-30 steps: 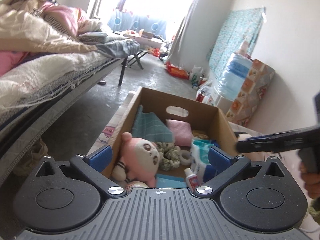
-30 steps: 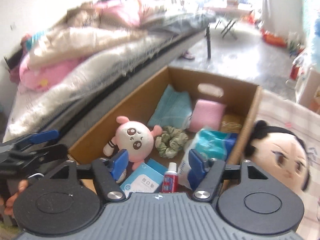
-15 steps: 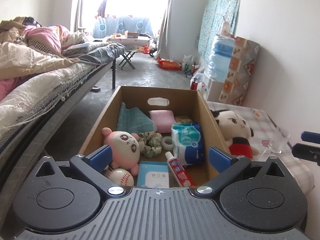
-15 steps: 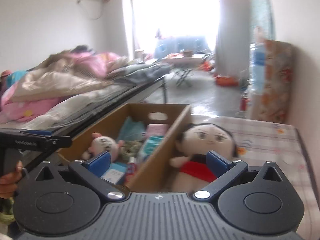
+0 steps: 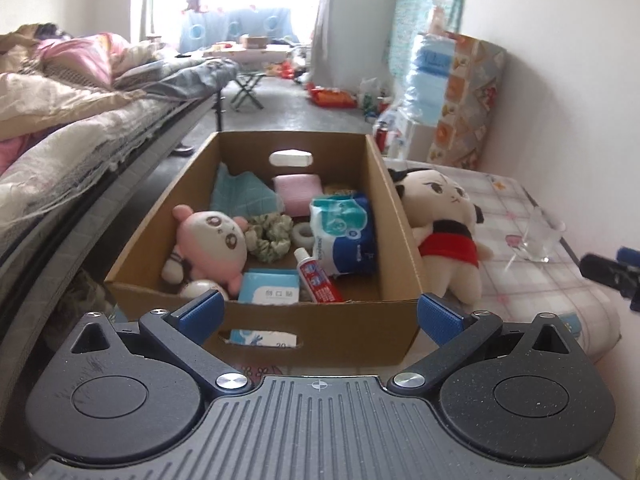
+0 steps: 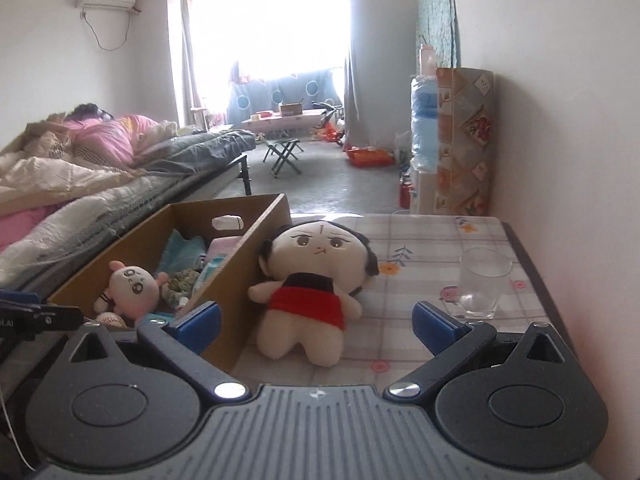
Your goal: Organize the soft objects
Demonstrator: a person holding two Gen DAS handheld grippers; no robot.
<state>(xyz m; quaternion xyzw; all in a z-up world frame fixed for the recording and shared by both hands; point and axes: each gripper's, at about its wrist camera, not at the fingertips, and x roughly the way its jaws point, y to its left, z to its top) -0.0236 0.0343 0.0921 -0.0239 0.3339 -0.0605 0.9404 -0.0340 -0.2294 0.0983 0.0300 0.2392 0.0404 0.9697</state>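
A cardboard box stands on the checked tablecloth. Inside it lie a pink plush, a green scrunchie, a teal cloth, a pink sponge, a tissue pack, a toothpaste tube and a wipes pack. A cream doll in a red skirt leans against the box's right outer wall. My left gripper is open in front of the box's near wall. My right gripper is open, empty, just short of the doll.
A clear glass stands on the table's right side near the wall. A bed with piled quilts runs along the left. A water bottle and a patterned box stand behind the table.
My right gripper swung from over the box to the right and now faces the doll, its jaws wider. My left gripper drew back from the box and levelled out.
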